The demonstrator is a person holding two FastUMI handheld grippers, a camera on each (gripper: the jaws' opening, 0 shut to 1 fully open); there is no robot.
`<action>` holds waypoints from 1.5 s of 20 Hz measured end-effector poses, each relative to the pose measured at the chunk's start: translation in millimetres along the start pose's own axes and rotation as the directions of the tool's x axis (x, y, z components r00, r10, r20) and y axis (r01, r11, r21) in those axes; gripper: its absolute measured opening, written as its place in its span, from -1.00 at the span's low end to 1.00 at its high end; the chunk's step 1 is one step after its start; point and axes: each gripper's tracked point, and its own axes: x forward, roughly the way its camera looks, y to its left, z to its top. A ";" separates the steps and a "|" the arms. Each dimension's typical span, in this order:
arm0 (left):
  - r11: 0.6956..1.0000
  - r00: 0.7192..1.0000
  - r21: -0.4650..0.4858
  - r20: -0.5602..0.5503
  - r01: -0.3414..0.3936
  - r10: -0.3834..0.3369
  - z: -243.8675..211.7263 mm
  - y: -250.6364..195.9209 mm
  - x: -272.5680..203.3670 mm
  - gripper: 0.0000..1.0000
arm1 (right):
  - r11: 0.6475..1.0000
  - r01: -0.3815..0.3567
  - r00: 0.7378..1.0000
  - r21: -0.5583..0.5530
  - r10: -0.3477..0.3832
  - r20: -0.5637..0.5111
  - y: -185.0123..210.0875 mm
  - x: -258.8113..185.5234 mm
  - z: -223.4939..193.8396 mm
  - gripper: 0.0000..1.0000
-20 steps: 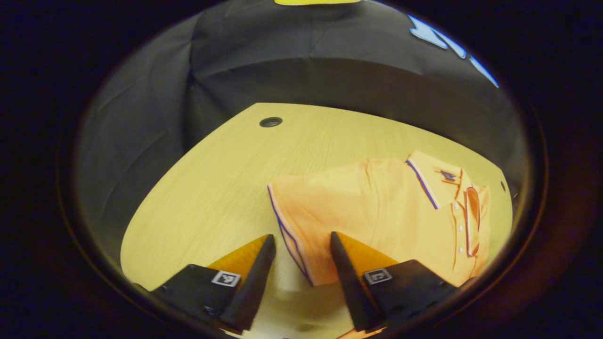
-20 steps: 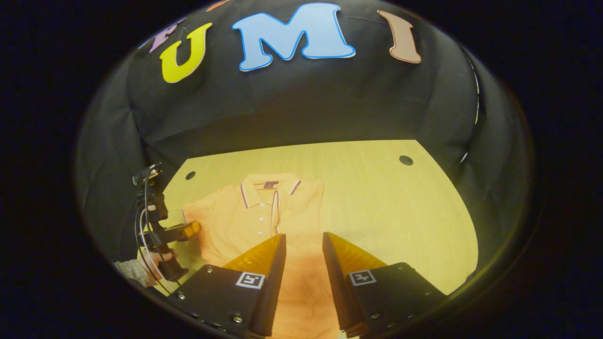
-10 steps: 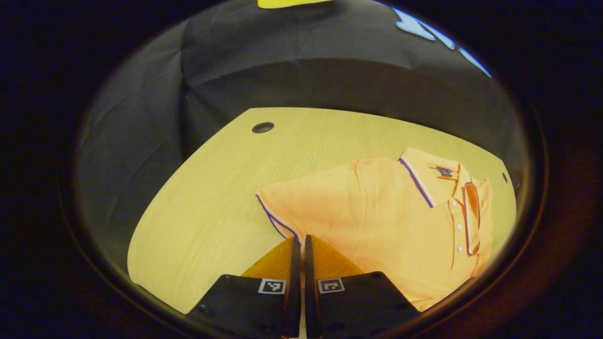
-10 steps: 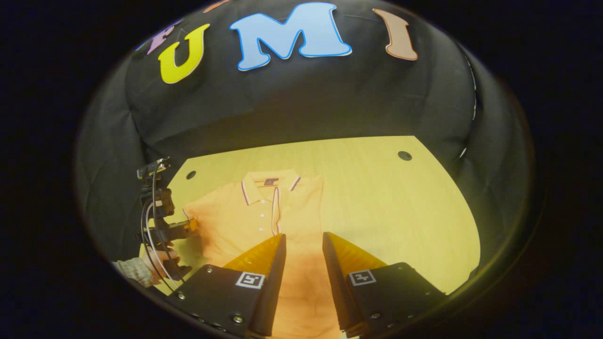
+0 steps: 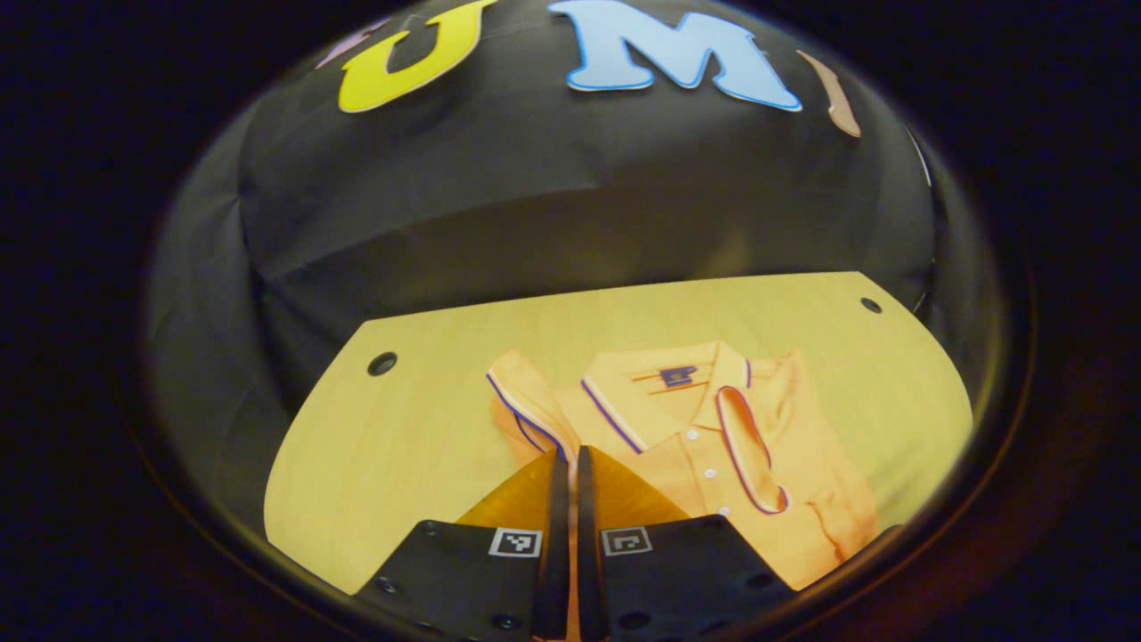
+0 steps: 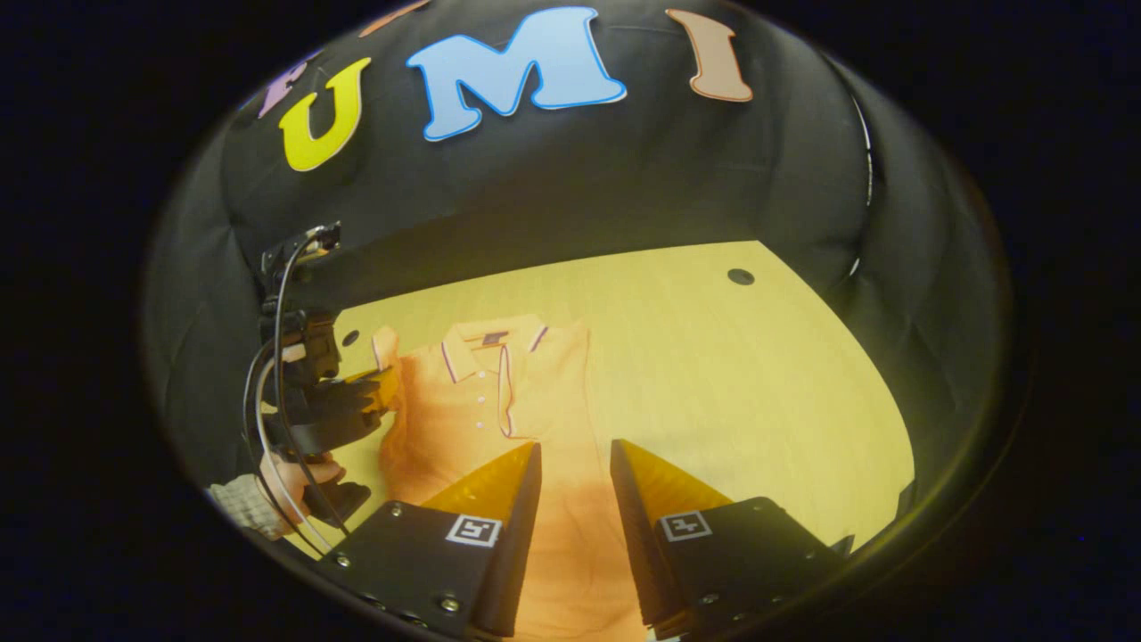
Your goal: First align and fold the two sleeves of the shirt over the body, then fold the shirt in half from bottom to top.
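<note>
An orange polo shirt (image 5: 686, 446) with blue-trimmed collar lies face up on the wooden table (image 5: 392, 446). My left gripper (image 5: 565, 453) is shut on the hem of one sleeve (image 5: 521, 406), which is lifted and bunched beside the collar. The other sleeve (image 5: 747, 441) lies folded across the chest. In the right gripper view the shirt (image 6: 463, 401) stretches away from me. My right gripper (image 6: 576, 444) stands open above its lower body, nothing between its fingers. The left gripper (image 6: 385, 388) shows there at the shirt's left edge, pinching the raised sleeve (image 6: 387, 348).
A hand (image 6: 290, 471) with a sleeve cuff holds the left gripper, cables looping beside it. The table has round holes near its far corners (image 5: 381, 363) (image 6: 740, 276). Bare wood (image 6: 731, 383) spreads to the right of the shirt. Black cloth walls close the booth behind.
My left gripper closed on the sleeve hem, then lifted it and swung it in toward the collar. The right gripper stayed open and nearly still.
</note>
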 end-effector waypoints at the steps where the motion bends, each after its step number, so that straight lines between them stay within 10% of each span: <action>1: 0.999 1.000 0.022 -0.005 0.025 -0.025 -1.9 -16.2 -1.0 -0.79 | 1.000 0.008 1.000 0.008 -0.008 0.002 -4.6 -2.9 -1.7 0.00; 11: 0.985 0.976 0.000 -0.134 0.174 -0.172 -41.0 -79.4 -16.6 -0.37 | 0.996 0.058 0.998 0.069 -0.057 -0.007 -32.4 -22.5 -25.9 0.00; 15: 0.979 0.962 -0.072 -0.181 0.193 -0.203 -56.9 -69.0 -48.9 0.90 | 0.999 0.041 0.998 0.035 -0.040 -0.052 -27.4 -24.1 -42.2 0.00; 22: 0.986 0.938 -0.040 -0.305 0.161 -0.165 -112.2 -26.2 -131.9 0.84 | 1.000 -0.001 0.976 -0.004 0.000 -0.217 -20.0 -20.5 -97.6 0.13; 30: 0.993 0.828 -0.043 -0.549 0.106 -0.112 -219.0 -5.0 -211.0 0.83 | 0.998 -0.026 0.868 -0.055 -0.005 -0.497 -11.5 -24.4 -183.2 0.67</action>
